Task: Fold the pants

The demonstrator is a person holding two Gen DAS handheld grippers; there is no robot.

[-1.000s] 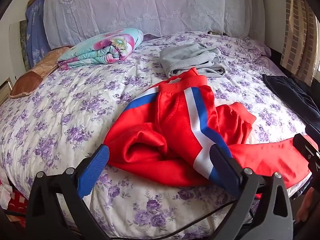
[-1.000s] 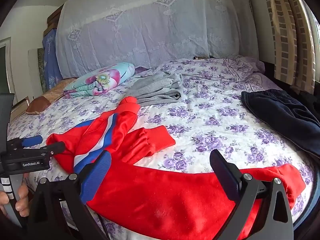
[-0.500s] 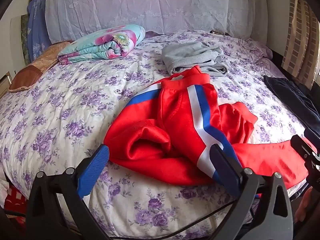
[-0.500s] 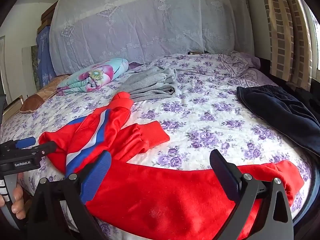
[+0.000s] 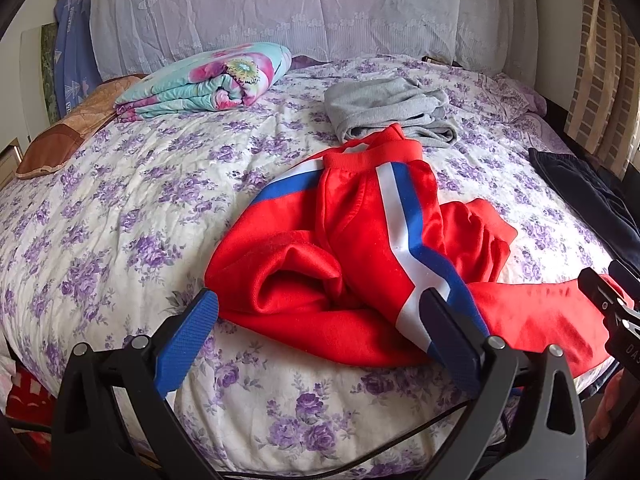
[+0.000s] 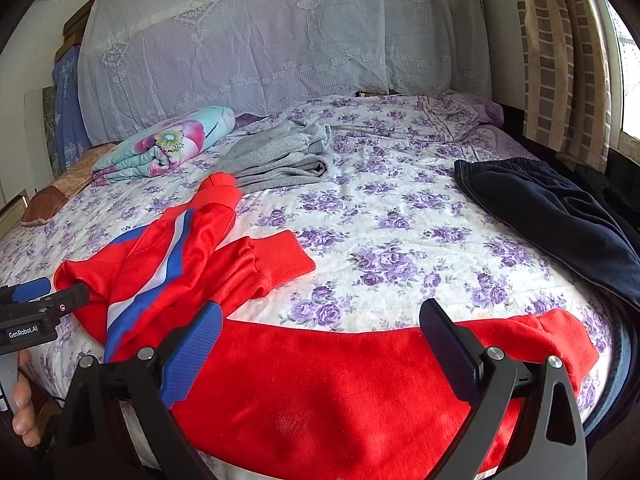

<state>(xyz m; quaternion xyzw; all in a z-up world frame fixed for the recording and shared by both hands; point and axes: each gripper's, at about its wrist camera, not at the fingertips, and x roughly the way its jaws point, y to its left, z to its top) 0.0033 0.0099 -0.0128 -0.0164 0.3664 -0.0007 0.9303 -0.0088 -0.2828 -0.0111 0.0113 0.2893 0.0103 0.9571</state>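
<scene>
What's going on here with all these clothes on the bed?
A person holds a two-finger gripper in each hand, about to fold the red pants lying crumpled on the bed. Both the left gripper and the right gripper are open just short of the pants, gripping nothing. Grey pants and dark pants lie farther off.

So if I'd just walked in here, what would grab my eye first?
The bright red pants with a blue-and-white side stripe, lying crumpled along the near edge of the purple-flowered bed. Right in front, each camera shows a pair of wide-open black fingers with blue pads, the left gripper and the right gripper, poised over the red cloth. Farther back lies a grey garment.
</scene>
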